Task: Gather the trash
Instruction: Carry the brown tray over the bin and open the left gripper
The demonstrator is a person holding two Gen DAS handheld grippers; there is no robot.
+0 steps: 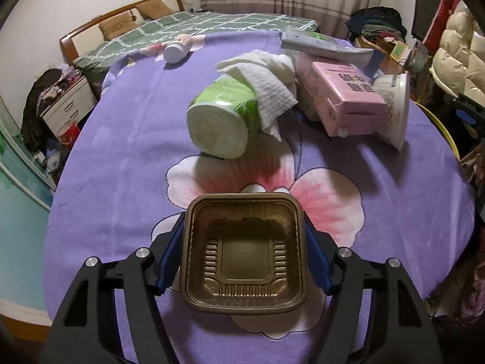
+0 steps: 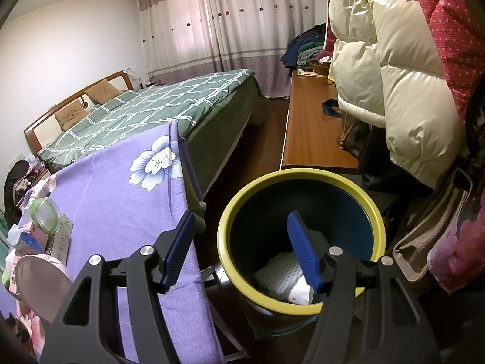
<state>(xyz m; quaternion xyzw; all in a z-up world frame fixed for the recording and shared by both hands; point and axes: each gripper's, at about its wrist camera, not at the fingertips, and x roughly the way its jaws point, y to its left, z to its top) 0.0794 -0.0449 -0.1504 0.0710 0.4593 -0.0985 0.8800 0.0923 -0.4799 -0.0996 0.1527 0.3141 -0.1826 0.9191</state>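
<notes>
My left gripper (image 1: 244,236) is shut on a brown square plastic tray (image 1: 244,254), held just above the purple flowered tablecloth (image 1: 121,182). Farther on lie a green-wrapped paper roll (image 1: 222,121) with a white paper towel (image 1: 266,82) draped on it, a pink box (image 1: 345,94), a white paper bowl (image 1: 392,109) on its side and a white bottle (image 1: 175,50). My right gripper (image 2: 242,239) is open and empty above a yellow-rimmed dark bin (image 2: 303,227) beside the table. White paper trash (image 2: 282,276) lies in the bin.
A grey flat item (image 1: 324,47) rests on top of the pink box. A green checked bed (image 2: 151,112) stands behind the table. A wooden bench (image 2: 312,127) and hanging padded coats (image 2: 394,75) stand right of the bin. The table's edge (image 2: 194,242) runs next to the bin.
</notes>
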